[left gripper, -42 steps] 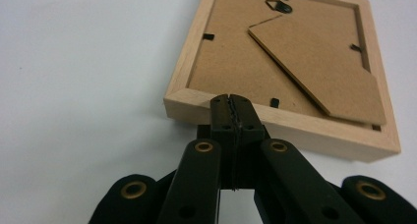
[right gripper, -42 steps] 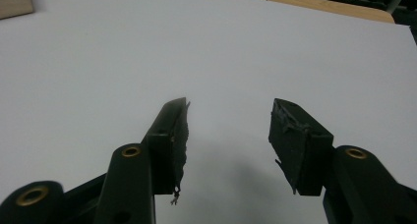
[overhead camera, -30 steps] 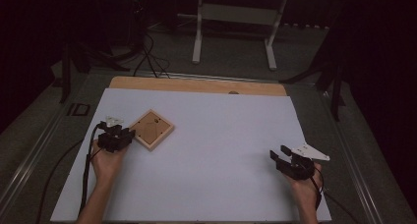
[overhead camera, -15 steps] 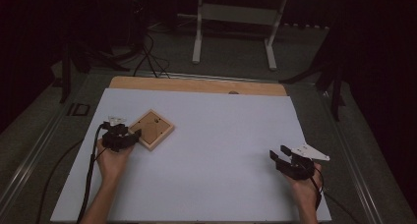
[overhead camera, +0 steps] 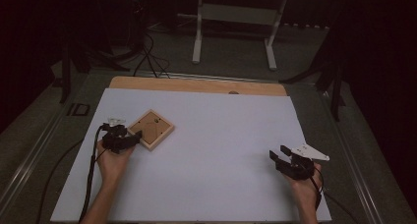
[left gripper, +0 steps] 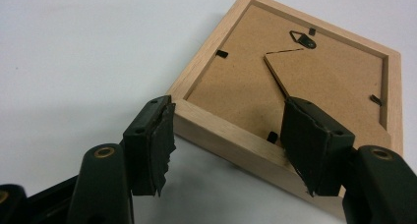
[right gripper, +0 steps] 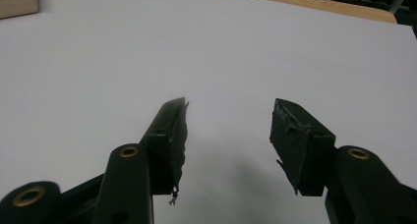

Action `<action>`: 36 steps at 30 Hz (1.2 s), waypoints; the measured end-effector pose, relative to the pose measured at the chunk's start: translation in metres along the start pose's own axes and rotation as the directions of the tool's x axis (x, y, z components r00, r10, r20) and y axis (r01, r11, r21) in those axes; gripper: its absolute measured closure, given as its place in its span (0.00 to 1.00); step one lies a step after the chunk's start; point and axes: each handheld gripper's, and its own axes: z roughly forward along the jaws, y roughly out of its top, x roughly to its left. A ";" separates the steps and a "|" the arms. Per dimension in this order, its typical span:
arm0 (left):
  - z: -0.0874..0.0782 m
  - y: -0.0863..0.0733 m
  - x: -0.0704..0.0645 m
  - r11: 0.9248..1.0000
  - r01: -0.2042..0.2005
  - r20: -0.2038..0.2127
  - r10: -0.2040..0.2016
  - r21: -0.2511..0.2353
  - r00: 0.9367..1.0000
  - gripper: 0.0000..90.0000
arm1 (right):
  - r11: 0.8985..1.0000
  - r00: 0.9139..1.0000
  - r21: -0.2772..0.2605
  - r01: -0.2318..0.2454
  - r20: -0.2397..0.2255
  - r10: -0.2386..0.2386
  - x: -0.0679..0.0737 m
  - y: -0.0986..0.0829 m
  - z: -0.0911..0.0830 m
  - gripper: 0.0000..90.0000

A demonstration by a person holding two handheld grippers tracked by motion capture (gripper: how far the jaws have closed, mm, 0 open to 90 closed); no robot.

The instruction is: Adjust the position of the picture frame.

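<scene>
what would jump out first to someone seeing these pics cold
A small wooden picture frame lying back side up on the left of the white table, its brown backing board and little metal hanger showing. The left claw stands open right at the frame's near edge, one jaw beside its corner and one over the backing. Far off at the table's right, the right claw is open over bare white surface.

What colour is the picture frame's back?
Brown board inside a pale wooden frame; the left gripper view shows it best.
</scene>
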 end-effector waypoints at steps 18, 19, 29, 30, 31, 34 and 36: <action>0.000 -0.001 0.001 1.000 0.022 0.018 -0.022 -0.004 1.000 0.49 | 1.000 1.000 0.004 0.007 -0.006 -0.007 0.001 0.000 0.001 0.52; 0.000 -0.001 0.001 1.000 0.022 0.021 -0.022 -0.005 1.000 0.50 | 1.000 1.000 0.004 0.008 -0.007 -0.008 0.001 0.000 0.002 0.52; 0.002 0.003 -0.005 1.000 0.001 0.023 -0.001 0.000 1.000 0.61 | 1.000 1.000 0.006 0.007 -0.008 -0.007 0.001 0.000 0.002 0.52; 0.002 0.003 -0.006 1.000 0.004 0.023 -0.004 -0.001 1.000 0.62 | 1.000 1.000 0.005 0.007 -0.008 -0.007 0.001 0.000 0.002 0.52; 0.002 0.003 -0.006 1.000 0.007 0.024 -0.007 -0.003 1.000 0.63 | 1.000 1.000 0.005 0.008 -0.008 -0.008 0.001 0.000 0.002 0.52; 0.003 0.003 -0.008 1.000 0.006 0.027 -0.006 -0.007 1.000 0.67 | 1.000 1.000 0.005 0.007 -0.008 -0.007 0.001 0.000 0.002 0.52; 0.003 0.003 -0.009 1.000 0.006 0.028 -0.006 -0.008 1.000 0.69 | 1.000 1.000 0.005 0.008 -0.008 -0.008 0.002 0.001 0.002 0.52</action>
